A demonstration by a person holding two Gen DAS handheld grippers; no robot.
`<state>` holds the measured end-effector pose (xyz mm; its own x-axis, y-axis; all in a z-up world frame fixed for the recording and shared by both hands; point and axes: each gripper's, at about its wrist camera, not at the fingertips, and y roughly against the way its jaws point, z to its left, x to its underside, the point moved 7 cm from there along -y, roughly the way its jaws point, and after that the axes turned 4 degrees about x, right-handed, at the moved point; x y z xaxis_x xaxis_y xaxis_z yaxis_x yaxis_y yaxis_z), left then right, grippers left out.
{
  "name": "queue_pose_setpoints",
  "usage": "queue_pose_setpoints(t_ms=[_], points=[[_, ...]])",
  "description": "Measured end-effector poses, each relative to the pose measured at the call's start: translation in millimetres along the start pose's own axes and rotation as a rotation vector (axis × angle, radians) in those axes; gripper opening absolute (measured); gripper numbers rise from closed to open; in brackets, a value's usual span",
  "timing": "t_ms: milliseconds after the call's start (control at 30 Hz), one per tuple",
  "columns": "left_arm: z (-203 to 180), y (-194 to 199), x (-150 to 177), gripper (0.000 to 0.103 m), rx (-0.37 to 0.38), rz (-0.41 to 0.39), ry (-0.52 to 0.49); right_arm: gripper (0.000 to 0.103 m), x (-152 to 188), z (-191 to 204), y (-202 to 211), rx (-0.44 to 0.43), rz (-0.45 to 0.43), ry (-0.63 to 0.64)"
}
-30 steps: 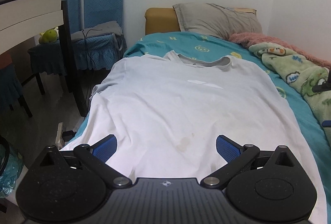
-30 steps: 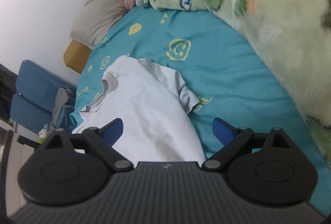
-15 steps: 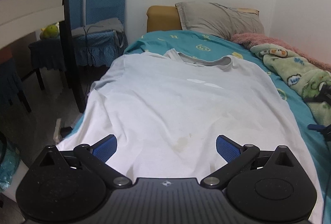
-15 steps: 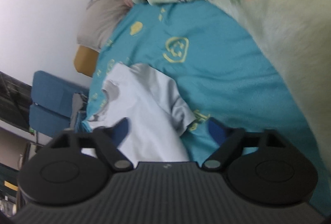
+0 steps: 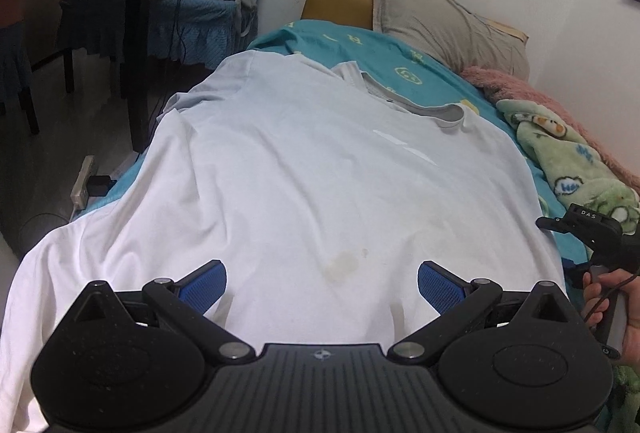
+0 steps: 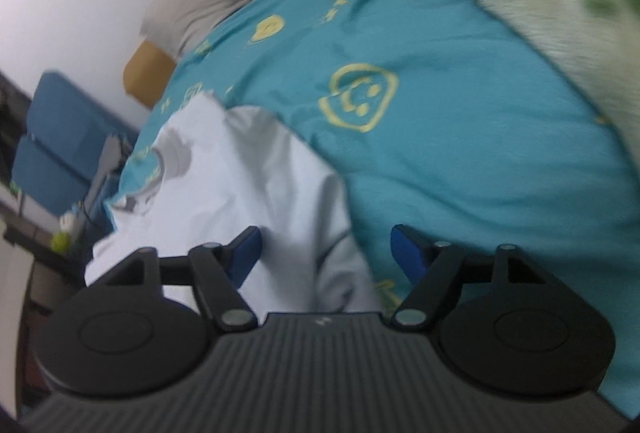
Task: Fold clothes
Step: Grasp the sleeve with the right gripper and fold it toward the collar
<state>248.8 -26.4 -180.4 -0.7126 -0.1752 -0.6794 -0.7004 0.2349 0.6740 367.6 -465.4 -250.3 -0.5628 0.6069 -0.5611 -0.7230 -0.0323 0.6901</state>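
Note:
A white T-shirt with a grey collar lies spread flat on the teal bed sheet, hem toward me, with a faint stain near the hem. My left gripper is open and empty just above the hem. My right gripper is open and empty, low over the shirt's right sleeve and the sheet. The right gripper also shows in the left wrist view at the shirt's right edge, held by a hand.
A grey pillow and a yellow one lie at the bed's head. A green and pink blanket runs along the right wall. Blue chairs, a dark table leg and a power strip stand left of the bed.
My left gripper has swung right and a little closer to the shirt. My right gripper has dropped lower toward the right sleeve; its view is blurred by motion.

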Motion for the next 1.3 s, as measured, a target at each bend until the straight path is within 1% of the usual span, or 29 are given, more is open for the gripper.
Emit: queue_pose_setpoints(t_ms=[33,67,133,167,233,300,333,367,467,500,700,767,800,833,867,900,933,1033,1100,1167,1200,1267,1300], points=[[0,-2,0,0.103,-0.006,0.003,0.006,0.050,0,6,-2,0.010,-0.001,0.034],[0,-3,1,0.103,-0.011,0.006,0.012,0.044,0,11,-4,0.019,-0.002,0.069],[0,-3,0,0.102,-0.018,0.000,0.012,0.023,1,23,-8,0.039,-0.004,0.138],[0,-2,-1,0.102,-0.020,-0.005,0.006,0.019,1,30,-8,0.054,-0.014,0.178],[-3,1,-3,0.102,-0.024,-0.023,-0.009,0.013,2,49,0,0.102,-0.069,0.278],[-5,4,-6,0.102,-0.027,-0.041,-0.024,0.012,4,71,9,0.138,-0.131,0.388],[-6,6,-7,0.102,-0.029,-0.049,-0.030,0.012,8,86,14,0.132,-0.176,0.469],[-7,7,-8,0.102,-0.029,-0.054,-0.034,0.012,13,100,18,0.119,-0.205,0.536],[-7,9,-8,0.102,-0.037,-0.059,-0.044,0.012,39,139,17,0.043,-0.219,0.671],[-7,9,-8,0.102,-0.043,-0.057,-0.050,0.012,45,147,17,0.024,-0.219,0.697],[-9,6,-6,0.102,-0.065,-0.056,-0.108,0.014,58,158,18,-0.018,-0.169,0.670],[-9,4,-6,0.102,-0.068,-0.058,-0.122,0.017,62,161,19,-0.032,-0.153,0.660],[-9,4,-6,0.102,-0.067,-0.059,-0.126,0.024,64,163,19,-0.039,-0.144,0.656],[-8,3,-6,0.102,-0.067,-0.060,-0.131,0.040,64,164,22,-0.051,-0.138,0.638],[-7,3,-6,0.102,-0.067,-0.060,-0.137,0.051,60,164,31,-0.072,-0.140,0.598],[-7,3,-6,0.102,-0.066,-0.060,-0.144,0.074,57,163,43,-0.091,-0.150,0.560],[-7,4,-5,0.102,-0.064,-0.059,-0.150,0.091,53,162,56,-0.103,-0.167,0.526],[-10,6,-4,0.102,-0.043,-0.059,-0.172,0.092,45,157,100,-0.095,-0.205,0.448],[-15,9,-1,0.101,-0.021,-0.058,-0.199,0.092,41,150,132,-0.042,-0.208,0.379],[-22,11,3,0.100,0.004,-0.054,-0.234,0.092,37,136,166,-0.008,-0.218,0.259],[-27,12,6,0.100,0.016,-0.053,-0.258,0.092,36,128,183,-0.009,-0.225,0.192],[-38,10,9,0.099,0.038,-0.053,-0.315,0.092,39,110,215,-0.053,-0.249,0.067],[-46,8,10,0.099,0.050,-0.054,-0.351,0.092,41,100,230,-0.061,-0.266,0.023]])
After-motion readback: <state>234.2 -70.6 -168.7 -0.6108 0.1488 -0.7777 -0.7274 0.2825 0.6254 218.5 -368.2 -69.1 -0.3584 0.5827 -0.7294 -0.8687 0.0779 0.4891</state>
